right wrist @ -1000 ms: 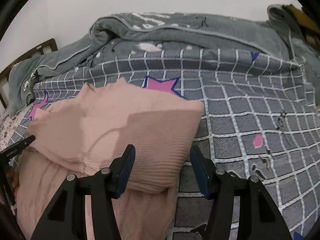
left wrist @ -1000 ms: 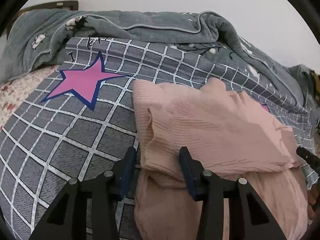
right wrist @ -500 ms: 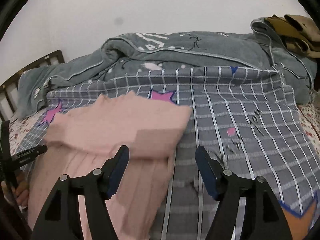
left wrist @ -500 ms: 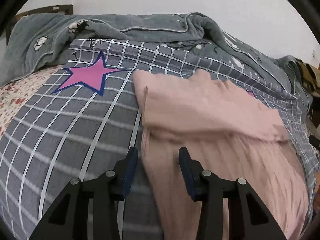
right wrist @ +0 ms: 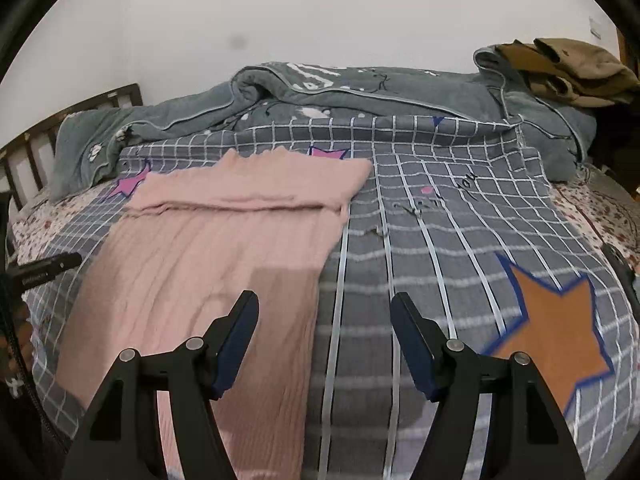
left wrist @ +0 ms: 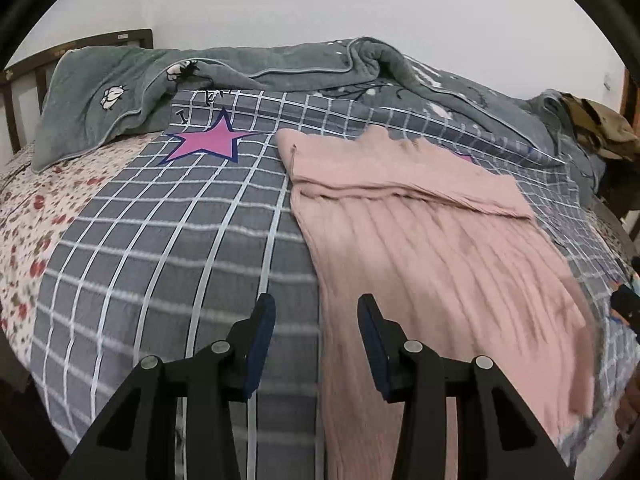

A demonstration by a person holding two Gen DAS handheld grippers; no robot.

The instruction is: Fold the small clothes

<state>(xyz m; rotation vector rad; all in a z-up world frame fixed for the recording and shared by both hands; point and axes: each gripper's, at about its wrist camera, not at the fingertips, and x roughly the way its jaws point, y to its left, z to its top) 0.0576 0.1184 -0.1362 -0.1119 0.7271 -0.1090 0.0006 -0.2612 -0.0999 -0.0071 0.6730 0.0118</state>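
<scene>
— On the checked bedspread [left wrist: 168, 248], where's the garment?
— Pink knit top [left wrist: 432, 240] lies flat, far end folded over. My left claw [left wrist: 316, 336] and right claw [right wrist: 324, 332] hover spread, empty.

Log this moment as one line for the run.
left gripper open | right gripper open | pink garment flat on bed, far end folded

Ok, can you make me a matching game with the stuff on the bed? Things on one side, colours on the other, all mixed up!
Things:
1. sweater
2. blanket
3. big star
4. clothes pile

Colours:
A. orange
B. grey-green
C. pink
D. brown

Pairs: 1-C, 2-B, 3-A, 4-D
</scene>
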